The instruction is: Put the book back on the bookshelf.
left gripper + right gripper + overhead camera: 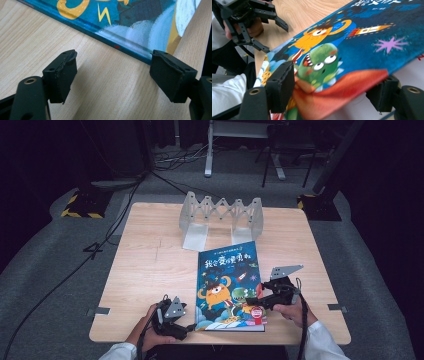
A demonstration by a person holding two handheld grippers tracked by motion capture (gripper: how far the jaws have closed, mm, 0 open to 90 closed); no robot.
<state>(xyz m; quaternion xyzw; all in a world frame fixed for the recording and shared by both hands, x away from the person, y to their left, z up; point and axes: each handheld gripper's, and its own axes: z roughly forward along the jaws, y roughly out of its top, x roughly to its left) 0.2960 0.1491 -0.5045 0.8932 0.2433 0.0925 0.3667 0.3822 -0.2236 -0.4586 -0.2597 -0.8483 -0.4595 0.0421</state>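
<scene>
A blue picture book [227, 285] with cartoon monsters lies closed on the wooden table [150, 260], its spine on the left. My left gripper [190, 327] rests on the table just left of the book's near left corner, open. In the left gripper view, its jaws [113, 72] stand wide apart with bare wood between them and the book's spine edge [140, 22] just beyond. My right gripper [252, 301] is at the book's near right edge. There the front cover [362, 42] is lifted and runs slantwise between the spread jaws [332, 85], with white page beneath.
A grey accordion-style book stand [220, 217] stands at the table's far side, behind the book. The table's near edge [220, 340] runs just below both hands. The left gripper [277, 39] and a white sleeve [227, 95] appear across the book.
</scene>
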